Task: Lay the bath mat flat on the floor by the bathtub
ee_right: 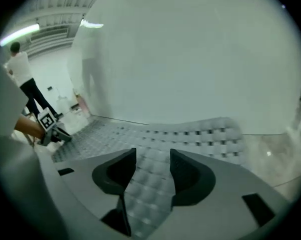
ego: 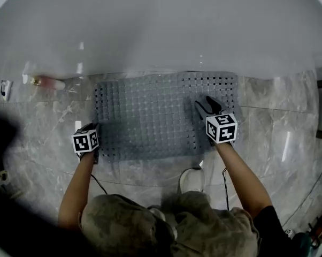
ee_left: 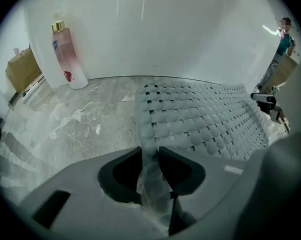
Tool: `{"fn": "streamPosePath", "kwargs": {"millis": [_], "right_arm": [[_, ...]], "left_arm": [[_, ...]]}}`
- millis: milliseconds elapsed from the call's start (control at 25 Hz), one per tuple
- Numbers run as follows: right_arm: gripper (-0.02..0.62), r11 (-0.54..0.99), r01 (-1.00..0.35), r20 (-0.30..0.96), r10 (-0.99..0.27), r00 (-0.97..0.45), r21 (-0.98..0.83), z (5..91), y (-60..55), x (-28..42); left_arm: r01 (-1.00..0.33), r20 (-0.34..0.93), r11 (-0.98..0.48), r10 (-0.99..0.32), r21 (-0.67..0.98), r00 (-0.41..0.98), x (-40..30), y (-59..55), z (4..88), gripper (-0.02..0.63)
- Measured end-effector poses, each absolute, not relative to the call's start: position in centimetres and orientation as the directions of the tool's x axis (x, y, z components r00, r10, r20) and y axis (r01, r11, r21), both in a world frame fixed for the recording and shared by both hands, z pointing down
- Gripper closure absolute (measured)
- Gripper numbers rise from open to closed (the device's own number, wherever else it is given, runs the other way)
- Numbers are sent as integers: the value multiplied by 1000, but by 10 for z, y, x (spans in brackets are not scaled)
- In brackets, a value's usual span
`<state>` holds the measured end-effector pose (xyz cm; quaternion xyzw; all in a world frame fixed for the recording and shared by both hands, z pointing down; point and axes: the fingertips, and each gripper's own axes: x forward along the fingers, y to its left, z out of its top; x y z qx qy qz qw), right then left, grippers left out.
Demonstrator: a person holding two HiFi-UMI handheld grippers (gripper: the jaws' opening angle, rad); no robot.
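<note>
The bath mat (ego: 161, 116) lies spread on the marble floor (ego: 278, 127) at your 12 o'clock, its far edge at the foot of the bathtub (ego: 161, 31). Your left gripper (ego: 95, 130) pinches the mat's edge near its 8 o'clock corner. Your right gripper (ego: 208, 107) hovers with jaws apart over the mat's 3 o'clock side, holding nothing. To do this well, I judge you should lower the pinched edge until it rests on the floor before you let go, tugging lightly toward 9 o'clock so no ripple forms. Press down any raised spot with the right gripper. The left gripper view shows what the head view cannot: the edge lifted and squeezed thin between the jaws, and a pink bottle (ee_left: 66, 54) standing upright by the tub, only a blur from above. The head view alone shows the mat's whole outline, roughly square to the tub
</note>
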<state>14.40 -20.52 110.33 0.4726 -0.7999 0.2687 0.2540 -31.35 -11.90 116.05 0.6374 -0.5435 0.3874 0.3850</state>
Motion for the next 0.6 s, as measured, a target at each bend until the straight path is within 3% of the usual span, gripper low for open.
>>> {"fn": "streamPosePath", "kwargs": {"millis": [120,240,400,600], "right_arm": [[407,271,-958,713,-654,-252,-89,1116,-197,246],[407,167,-981,759,-626,-182,-98,1122,-188,303],[402,185,-979,806,-565,-179,-87,1111,-174,296],[403,152,-988,828,-551,-100,-19,1140,-168,310]], "left_arm": [[-991,913,-124,-395,56,101,-314,-118,1161,489],[-992,907,-125,-413,35,84,-318,-120,1147,489],[-994,902,-101,-431,-33,14,-336,-115,1099,489],[-992,886,-116,-463,-42,16,-321,-123,1139,491]]}}
